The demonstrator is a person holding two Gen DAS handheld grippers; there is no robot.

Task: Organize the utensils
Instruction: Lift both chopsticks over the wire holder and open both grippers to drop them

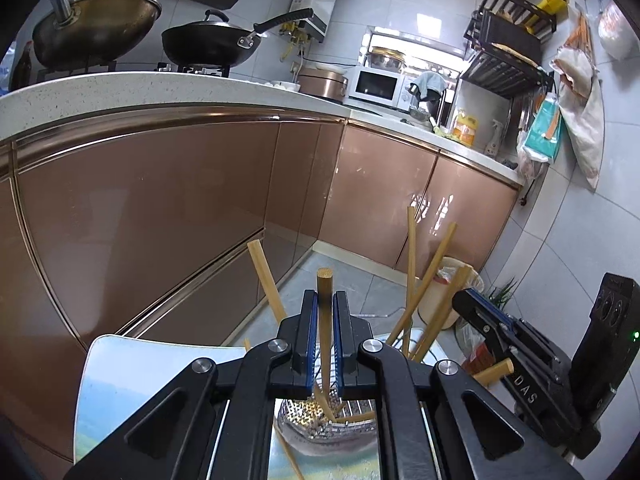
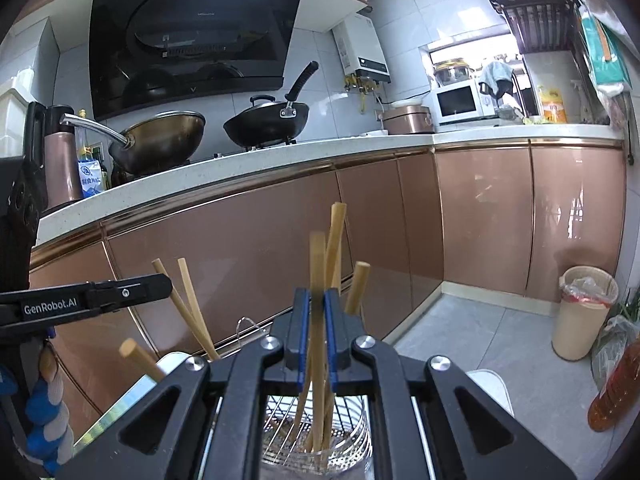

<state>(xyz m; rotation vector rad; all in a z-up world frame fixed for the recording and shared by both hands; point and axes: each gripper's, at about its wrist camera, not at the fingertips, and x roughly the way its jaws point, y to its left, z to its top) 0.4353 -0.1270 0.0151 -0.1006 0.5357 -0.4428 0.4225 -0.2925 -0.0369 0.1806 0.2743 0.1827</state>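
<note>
My left gripper (image 1: 325, 298) is shut on a bamboo chopstick (image 1: 325, 280) that stands nearly upright, its lower end down in a perforated metal utensil holder (image 1: 304, 414). Several other chopsticks (image 1: 411, 256) lean out of the holder to the right. My right gripper (image 2: 316, 294) is shut on another upright chopstick (image 2: 318, 256), whose tip reaches into the wire holder (image 2: 352, 432) below. More chopsticks (image 2: 192, 304) lean left of it. Each gripper shows in the other's view: the right one (image 1: 480, 308), the left one (image 2: 160, 282).
The holder stands on a small shiny white table (image 1: 120, 360). Behind run copper-coloured cabinets (image 2: 248, 248) under a white counter (image 1: 160, 92) with two woks (image 2: 272, 124). A lined bin (image 2: 584, 308) and bags sit on the grey floor at the right.
</note>
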